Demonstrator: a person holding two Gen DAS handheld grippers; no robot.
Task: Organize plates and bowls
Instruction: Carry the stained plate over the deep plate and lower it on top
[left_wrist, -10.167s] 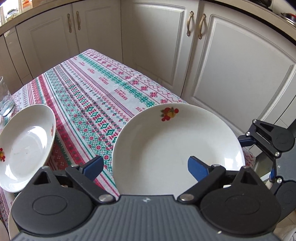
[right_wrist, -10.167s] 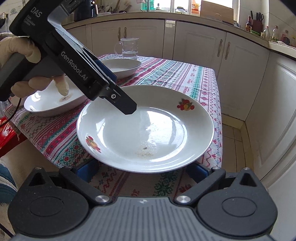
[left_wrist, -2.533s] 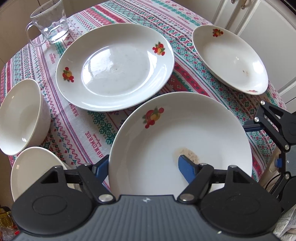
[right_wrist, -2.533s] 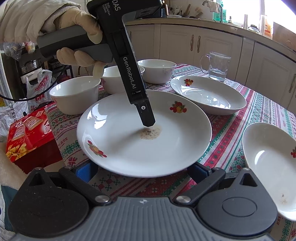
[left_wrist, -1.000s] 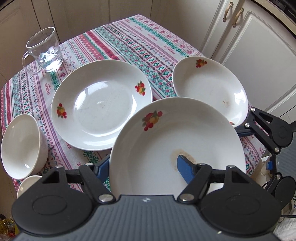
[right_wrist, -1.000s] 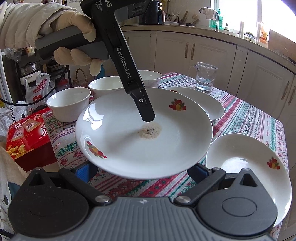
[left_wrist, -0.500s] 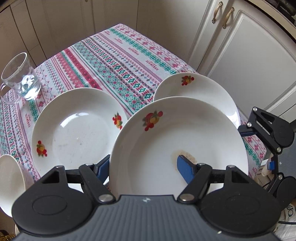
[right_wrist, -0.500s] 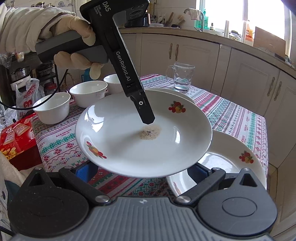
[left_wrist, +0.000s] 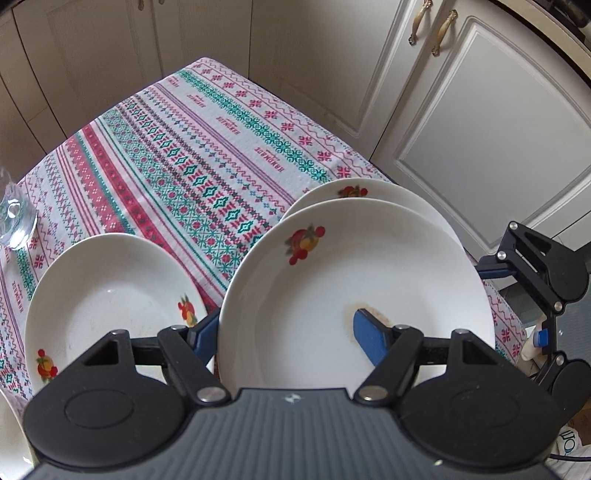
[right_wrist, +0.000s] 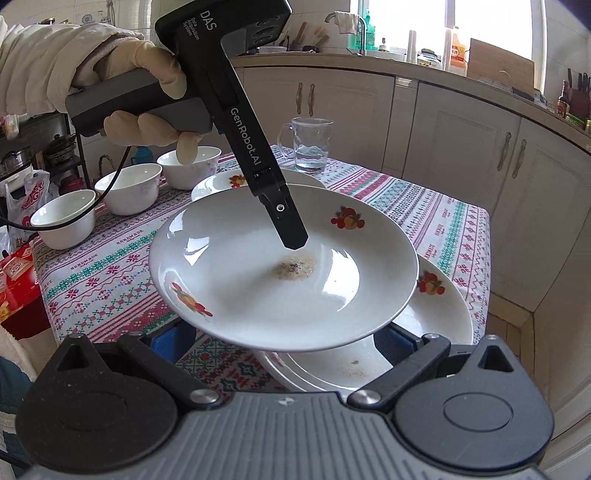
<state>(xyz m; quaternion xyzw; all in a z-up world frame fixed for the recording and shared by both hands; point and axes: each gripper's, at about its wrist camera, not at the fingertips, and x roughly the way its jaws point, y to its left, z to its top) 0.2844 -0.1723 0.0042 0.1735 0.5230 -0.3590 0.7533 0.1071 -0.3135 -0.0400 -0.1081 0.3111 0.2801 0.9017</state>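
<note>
I hold a white plate with fruit prints (left_wrist: 343, 291) (right_wrist: 258, 280) in the air. My left gripper (left_wrist: 284, 334) grips its near rim, one finger (left_wrist: 371, 338) on top by a brown stain. In the right wrist view the left gripper (right_wrist: 291, 236) comes down onto the plate. My right gripper (right_wrist: 280, 341) sits at the plate's opposite edge, its fingers spread wide under it. The plate hovers over another plate (left_wrist: 373, 190) (right_wrist: 439, 314) lying at the table's corner. A third plate (left_wrist: 107, 306) (right_wrist: 221, 181) lies to the left.
Three white bowls (right_wrist: 129, 188) stand in a row at the table's far left edge. A glass mug of water (right_wrist: 310, 144) (left_wrist: 14, 218) stands at the back. The patterned tablecloth (left_wrist: 192, 155) covers the table. Cabinets (left_wrist: 461, 122) stand close behind.
Both grippers have carried the held plate to the right, so it now hangs over the plate at the table's corner. The bowls have slid out of the left wrist view.
</note>
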